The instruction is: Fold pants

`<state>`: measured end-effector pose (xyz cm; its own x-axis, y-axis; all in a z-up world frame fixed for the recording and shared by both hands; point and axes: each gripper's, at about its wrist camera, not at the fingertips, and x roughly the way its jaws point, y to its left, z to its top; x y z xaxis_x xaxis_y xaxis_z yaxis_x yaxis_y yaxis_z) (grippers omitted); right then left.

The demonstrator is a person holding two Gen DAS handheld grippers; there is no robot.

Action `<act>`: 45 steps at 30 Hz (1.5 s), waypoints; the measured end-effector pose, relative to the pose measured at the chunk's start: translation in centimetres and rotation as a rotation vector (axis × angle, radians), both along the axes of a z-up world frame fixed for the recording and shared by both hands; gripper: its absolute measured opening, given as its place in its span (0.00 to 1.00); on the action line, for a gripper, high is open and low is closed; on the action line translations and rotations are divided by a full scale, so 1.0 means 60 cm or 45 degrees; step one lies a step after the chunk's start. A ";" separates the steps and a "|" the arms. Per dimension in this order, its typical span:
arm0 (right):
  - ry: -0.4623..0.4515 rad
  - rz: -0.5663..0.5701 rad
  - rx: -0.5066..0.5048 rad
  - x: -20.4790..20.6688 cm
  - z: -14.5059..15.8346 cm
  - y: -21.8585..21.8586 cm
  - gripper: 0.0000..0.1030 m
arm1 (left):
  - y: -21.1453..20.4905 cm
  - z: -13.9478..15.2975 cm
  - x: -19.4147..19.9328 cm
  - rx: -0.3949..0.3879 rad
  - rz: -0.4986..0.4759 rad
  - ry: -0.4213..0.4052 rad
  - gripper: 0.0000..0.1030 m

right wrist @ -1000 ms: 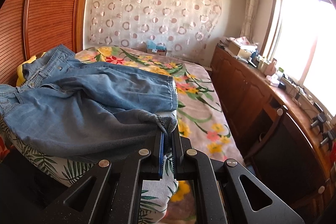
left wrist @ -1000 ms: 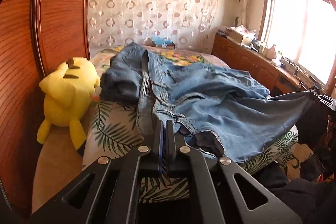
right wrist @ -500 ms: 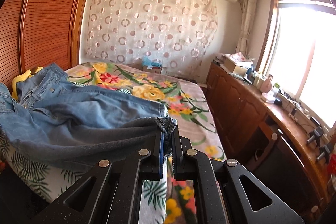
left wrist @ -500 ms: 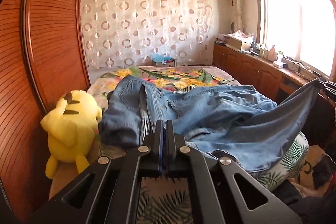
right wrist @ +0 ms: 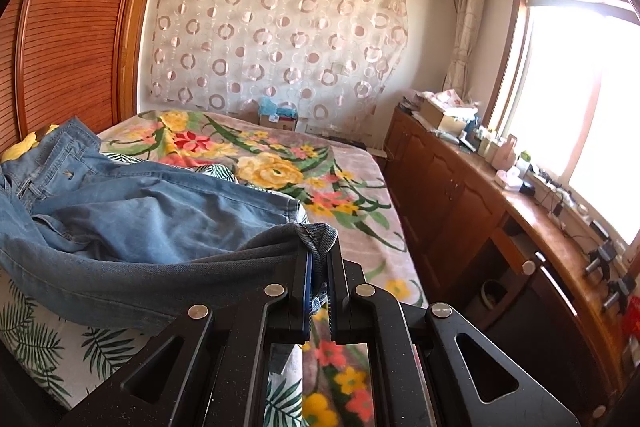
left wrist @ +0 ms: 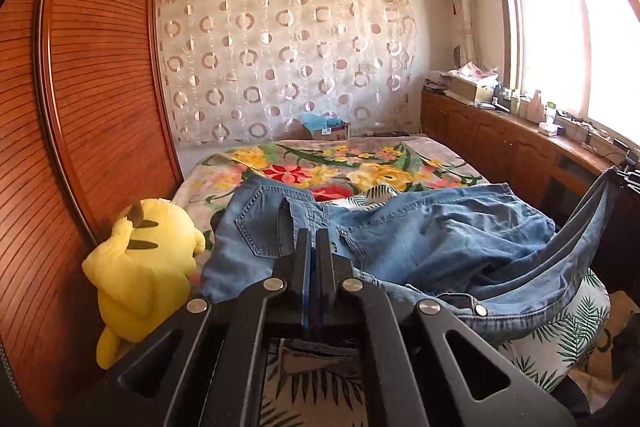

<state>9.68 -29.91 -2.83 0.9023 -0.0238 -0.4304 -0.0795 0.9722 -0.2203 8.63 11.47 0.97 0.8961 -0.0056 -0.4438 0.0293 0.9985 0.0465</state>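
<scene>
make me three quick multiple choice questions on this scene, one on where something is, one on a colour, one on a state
1. Where is the stuffed toy?
A. on the wooden counter
B. between the wardrobe and the bed
C. on top of the jeans

2. What colour is the toy?
A. yellow
B. green
C. white

3. What is the right claw doing?
A. hanging open above the bed
B. shut on nothing
C. shut on the jeans hem

Answers:
1 B, it sits against the slatted wardrobe door at the edge of the bed.
2 A, its body is bright yellow.
3 C, the hem of the jeans is bunched between its fingers and lifted.
</scene>
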 end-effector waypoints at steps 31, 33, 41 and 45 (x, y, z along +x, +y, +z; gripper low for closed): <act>0.198 -0.036 -0.084 0.236 -0.098 0.054 0.05 | 0.025 -0.079 0.075 -0.053 -0.053 0.227 0.42; 0.198 -0.036 -0.089 0.235 -0.101 0.059 0.05 | 0.025 -0.077 0.065 -0.067 -0.059 0.218 0.46; 0.196 -0.031 -0.090 0.233 -0.116 0.065 0.05 | 0.024 -0.070 0.056 -0.086 -0.057 0.198 0.80; 0.193 -0.027 -0.110 0.228 -0.121 0.066 0.05 | 0.030 -0.068 0.051 -0.096 -0.043 0.172 0.80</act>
